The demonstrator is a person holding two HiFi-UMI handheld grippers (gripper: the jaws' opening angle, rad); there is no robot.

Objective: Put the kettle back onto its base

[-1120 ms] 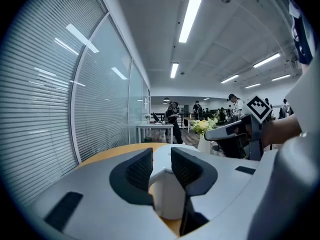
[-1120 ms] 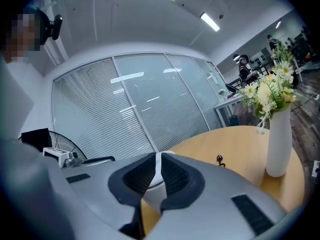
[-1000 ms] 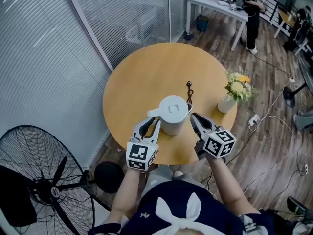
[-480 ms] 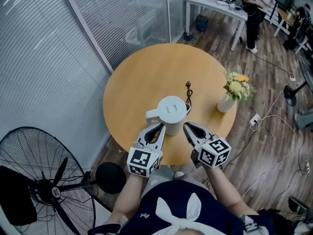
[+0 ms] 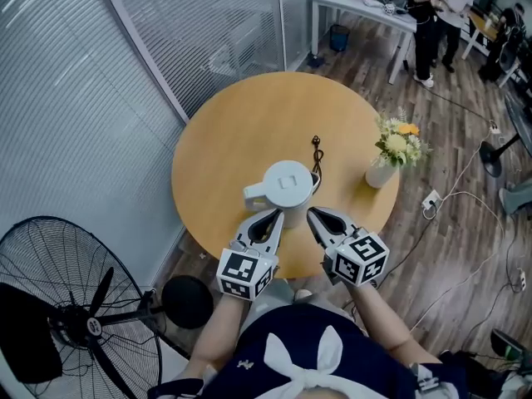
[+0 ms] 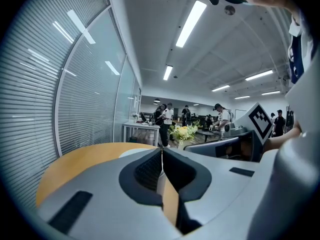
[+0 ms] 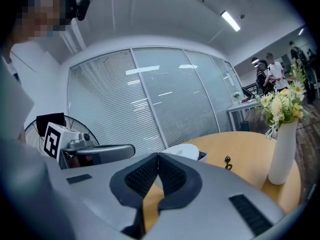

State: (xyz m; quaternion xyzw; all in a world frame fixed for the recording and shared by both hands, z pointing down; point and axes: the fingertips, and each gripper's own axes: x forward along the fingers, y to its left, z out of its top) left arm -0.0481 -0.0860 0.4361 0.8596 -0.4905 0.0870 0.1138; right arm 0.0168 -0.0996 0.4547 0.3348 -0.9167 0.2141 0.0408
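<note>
The white kettle point(image 5: 285, 192) stands upright on the round wooden table point(image 5: 233, 131), its spout to the left and a black cord point(image 5: 317, 151) behind it. Its base is hidden under it, apart from a dark rim point(image 7: 202, 156). My left gripper point(image 5: 277, 215) is shut and empty, just short of the kettle's near left side. Shut and empty too, my right gripper point(image 5: 311, 214) sits near its right side. In the left gripper view the left gripper point(image 6: 161, 151) hides most of the kettle point(image 6: 131, 153). In the right gripper view the kettle's lid point(image 7: 182, 150) shows past the right gripper point(image 7: 158, 156).
A white vase of flowers point(image 5: 384, 173) stands at the table's right edge. A large floor fan point(image 5: 75, 306) is at lower left, and a blinds-covered glass wall point(image 5: 125, 48) runs behind. People stand at a white table point(image 5: 366, 7) far back. Cables point(image 5: 449, 206) lie on the floor.
Both grippers have drawn back from the kettle's sides towards the table's near edge, and their jaws have come together. The kettle has stayed where it was.
</note>
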